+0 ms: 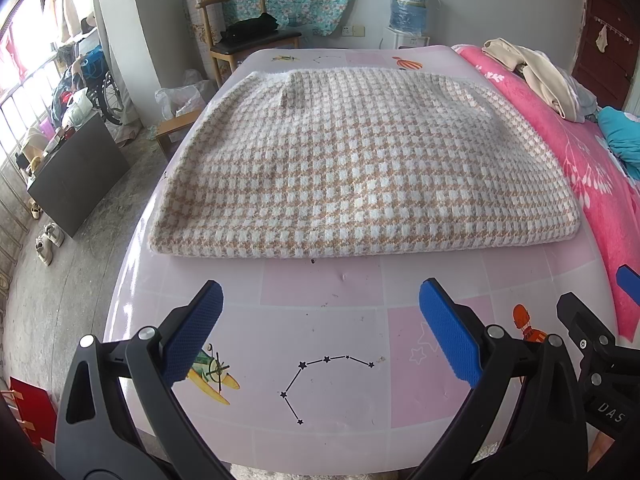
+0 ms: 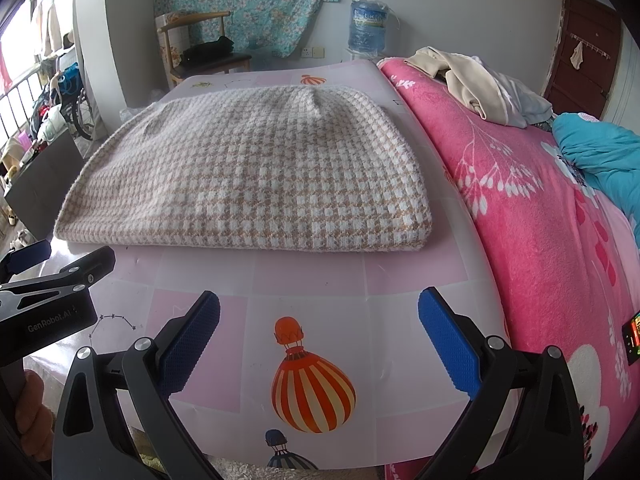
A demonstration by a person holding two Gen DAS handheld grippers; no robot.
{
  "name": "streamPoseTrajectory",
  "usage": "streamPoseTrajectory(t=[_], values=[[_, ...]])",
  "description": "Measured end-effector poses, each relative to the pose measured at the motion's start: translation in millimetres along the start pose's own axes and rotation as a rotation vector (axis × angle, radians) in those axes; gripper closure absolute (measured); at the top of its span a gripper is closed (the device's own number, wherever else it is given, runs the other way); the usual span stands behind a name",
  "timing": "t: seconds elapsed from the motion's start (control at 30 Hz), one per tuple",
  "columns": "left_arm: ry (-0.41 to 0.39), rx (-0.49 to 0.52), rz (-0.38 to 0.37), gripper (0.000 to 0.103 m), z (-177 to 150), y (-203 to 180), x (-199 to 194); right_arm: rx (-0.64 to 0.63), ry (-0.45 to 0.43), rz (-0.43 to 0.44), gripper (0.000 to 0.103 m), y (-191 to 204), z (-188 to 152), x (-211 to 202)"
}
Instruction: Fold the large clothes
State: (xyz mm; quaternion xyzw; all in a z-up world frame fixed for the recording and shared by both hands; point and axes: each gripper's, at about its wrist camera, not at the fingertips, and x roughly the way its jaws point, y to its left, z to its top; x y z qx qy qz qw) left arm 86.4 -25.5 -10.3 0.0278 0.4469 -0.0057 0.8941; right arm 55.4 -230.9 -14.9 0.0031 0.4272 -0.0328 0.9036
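Note:
A beige-and-white houndstooth garment (image 1: 360, 160) lies folded into a thick rectangle on the pink patterned mat (image 1: 320, 392); in the right wrist view the garment (image 2: 256, 172) fills the mat's (image 2: 400, 340) far half. My left gripper (image 1: 320, 332) hovers open above the mat's near edge, short of the garment, with nothing between its blue pads (image 1: 196, 332). My right gripper (image 2: 318, 340) is also open and empty, beside the left one, over a striped balloon print (image 2: 312, 392). Each gripper shows at the edge of the other's view.
A pink floral blanket (image 2: 540, 240) covers the bed to the right, with a cream clothes pile (image 2: 472, 80) and teal bedding (image 2: 600, 152) on it. A wooden chair (image 1: 244, 36) and water bottle (image 1: 408, 4) stand behind. Floor, dark board (image 1: 76, 176) and shoes (image 1: 48, 240) lie left.

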Motion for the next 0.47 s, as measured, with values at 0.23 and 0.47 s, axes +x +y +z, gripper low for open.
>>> streamPoseTrajectory(t=[0.23, 0.47], values=[[0.002, -0.002, -0.003, 0.008, 0.3, -0.5, -0.5, 0.001, 0.003, -0.001, 0.006, 0.3, -1.3, 0.6], [0.001, -0.001, -0.003, 0.008, 0.2, 0.3, -0.8, -0.001, 0.003, -0.002, 0.006, 1.2, -0.7, 0.6]])
